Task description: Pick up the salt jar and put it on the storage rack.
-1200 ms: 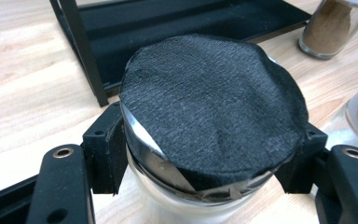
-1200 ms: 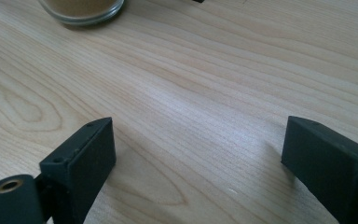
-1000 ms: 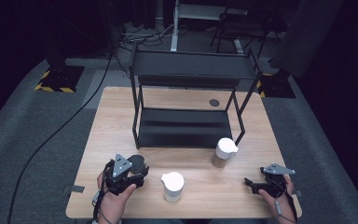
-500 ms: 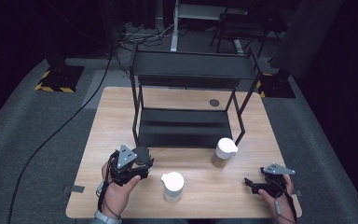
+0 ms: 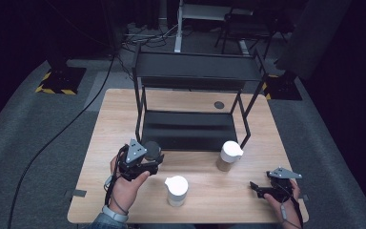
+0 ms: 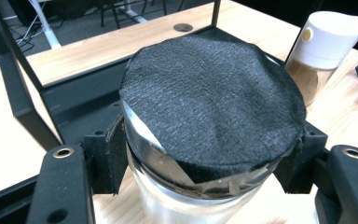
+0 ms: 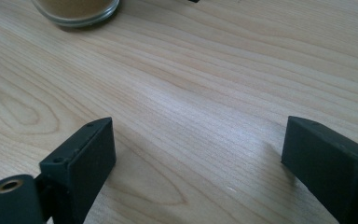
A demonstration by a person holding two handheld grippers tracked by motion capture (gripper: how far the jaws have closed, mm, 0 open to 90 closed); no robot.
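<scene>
My left gripper (image 5: 145, 160) is shut on a glass jar with a black fabric-covered lid (image 5: 151, 150), held just above the table in front of the black rack (image 5: 198, 71). In the left gripper view both pads clamp the jar (image 6: 209, 107) just under its lid, and the gripper (image 6: 207, 163) faces the rack's lower shelf (image 6: 79, 100). My right gripper (image 5: 261, 189) rests low at the table's front right corner. Its jaws (image 7: 196, 158) stand open over bare wood with nothing between them.
A white-lidded jar (image 5: 177, 190) stands near the front edge, right of my left hand. A second white-lidded jar with brown contents (image 5: 228, 155) (image 6: 324, 46) stands by the rack's right front leg; its base (image 7: 77, 9) lies beyond my right gripper. A round hole (image 5: 218, 105) sits behind the rack.
My left gripper has lifted the black-lidded jar and carried it right and forward toward the rack's lower shelf. The right gripper has stayed put.
</scene>
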